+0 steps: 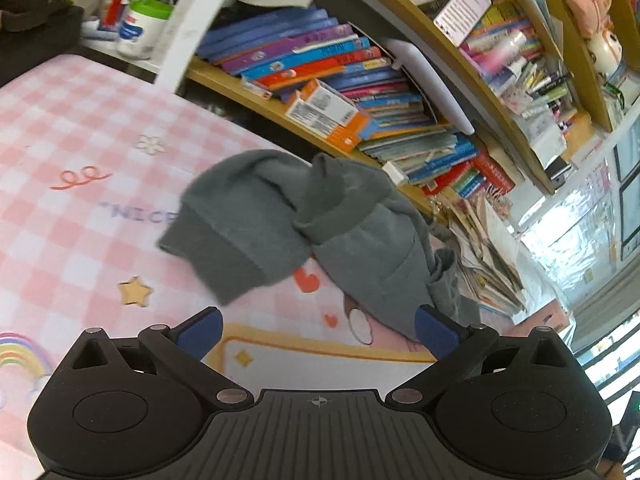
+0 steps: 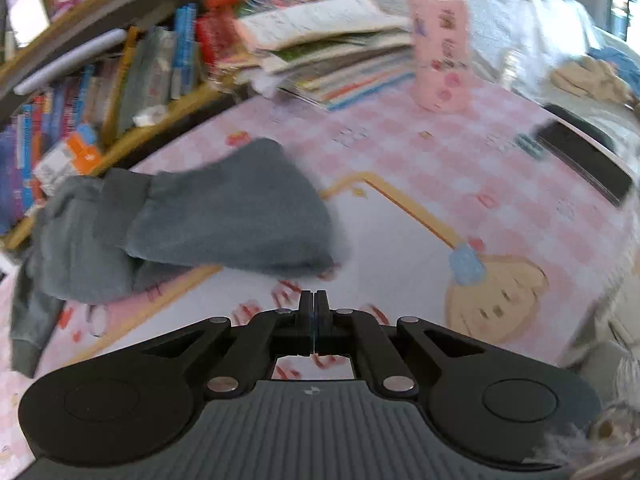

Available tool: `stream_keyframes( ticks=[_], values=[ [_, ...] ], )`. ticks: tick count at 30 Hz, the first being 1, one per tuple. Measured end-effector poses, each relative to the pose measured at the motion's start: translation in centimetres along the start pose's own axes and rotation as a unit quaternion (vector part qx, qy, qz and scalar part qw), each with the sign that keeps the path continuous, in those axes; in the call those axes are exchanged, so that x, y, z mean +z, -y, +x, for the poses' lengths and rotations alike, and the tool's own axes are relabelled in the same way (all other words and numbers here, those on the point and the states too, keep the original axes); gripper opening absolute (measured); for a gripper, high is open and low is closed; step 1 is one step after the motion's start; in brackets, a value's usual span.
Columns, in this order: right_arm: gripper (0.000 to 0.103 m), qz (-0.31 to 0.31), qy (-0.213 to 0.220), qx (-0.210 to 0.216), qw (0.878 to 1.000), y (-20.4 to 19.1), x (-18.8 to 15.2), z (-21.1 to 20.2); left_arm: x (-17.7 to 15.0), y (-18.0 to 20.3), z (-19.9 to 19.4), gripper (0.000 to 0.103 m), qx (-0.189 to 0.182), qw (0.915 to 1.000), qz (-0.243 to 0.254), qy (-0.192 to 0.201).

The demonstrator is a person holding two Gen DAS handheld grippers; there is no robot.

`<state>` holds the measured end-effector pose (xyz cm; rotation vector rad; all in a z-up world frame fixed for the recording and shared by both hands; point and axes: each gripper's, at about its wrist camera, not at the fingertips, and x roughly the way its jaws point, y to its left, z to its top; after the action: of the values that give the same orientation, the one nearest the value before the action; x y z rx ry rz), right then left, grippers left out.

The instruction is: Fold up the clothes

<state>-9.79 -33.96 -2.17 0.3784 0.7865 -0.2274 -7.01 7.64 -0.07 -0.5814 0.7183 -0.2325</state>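
On the desk: the grey garment (image 1: 304, 224) lay in a rumpled heap on the pink checked mat (image 1: 80, 128), close to the bookshelf (image 1: 360, 92) edge, with one ribbed cuff (image 1: 224, 256) flopped toward me.
Garment shape: bunched and twisted on itself, a sleeve draped over the body; from the right wrist view the grey garment (image 2: 224, 216) showed a thick rolled mound, with a loose part trailing off toward the mat's edge.
My left gripper (image 1: 318, 332): its blue pads (image 1: 434, 330) stood wide apart, nothing between them, hovering just short of the cloth.
My right gripper (image 2: 315, 308): fingers pressed together, clamping nothing, poised over bare mat (image 2: 400, 152) beside the garment.
Done so far: as I judged it, nothing that counted as a neat fold; no flat panel, no squared edge.
Left to do: I reckoned the cloth needed spreading flat first, sleeves pulled straight, then folding in.
Nearby clutter: a stack of booklets (image 2: 332, 52) and a dark phone-like slab (image 2: 584, 160) sat well apart from the cloth.
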Motion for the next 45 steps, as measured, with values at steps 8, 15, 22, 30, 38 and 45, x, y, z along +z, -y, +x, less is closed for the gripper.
stream_keyframes(
  ticks=[8, 15, 22, 30, 38, 45],
  values=[
    [0.035, -0.228, 0.027, 0.147, 0.962, -8.1, 5.5, 2.3, -1.6, 3.2, 1.8, 0.102, 0.040, 0.9991, 0.010, 0.000],
    [0.052, -0.424, 0.039, 0.217, 0.878, -18.9, 9.6, 8.6, -3.6, 3.2, -0.4, 0.102, 0.101, 0.9944, -0.017, 0.023],
    [0.058, -0.533, -0.002, 0.236, 0.813, -24.9, 9.5, 14.1, -5.0, 2.9, -3.1, 0.102, 0.153, 0.9860, -0.049, 0.046],
    [0.010, -0.544, -0.046, 0.347, 0.763, -22.7, 6.1, 9.1, -4.5, 3.1, -3.6, 0.102, 0.175, 0.9807, -0.057, 0.067],
    [0.010, -0.573, -0.078, 0.384, 0.720, -15.7, -0.2, 1.5, -1.6, 3.5, -1.2, 0.099, 0.127, 0.9892, -0.026, 0.069],
    [0.009, -0.550, -0.153, 0.357, 0.740, -12.9, -5.3, 0.2, 0.4, 1.7, 2.9, 0.074, 0.099, 0.9949, -0.016, -0.011]
  ],
)
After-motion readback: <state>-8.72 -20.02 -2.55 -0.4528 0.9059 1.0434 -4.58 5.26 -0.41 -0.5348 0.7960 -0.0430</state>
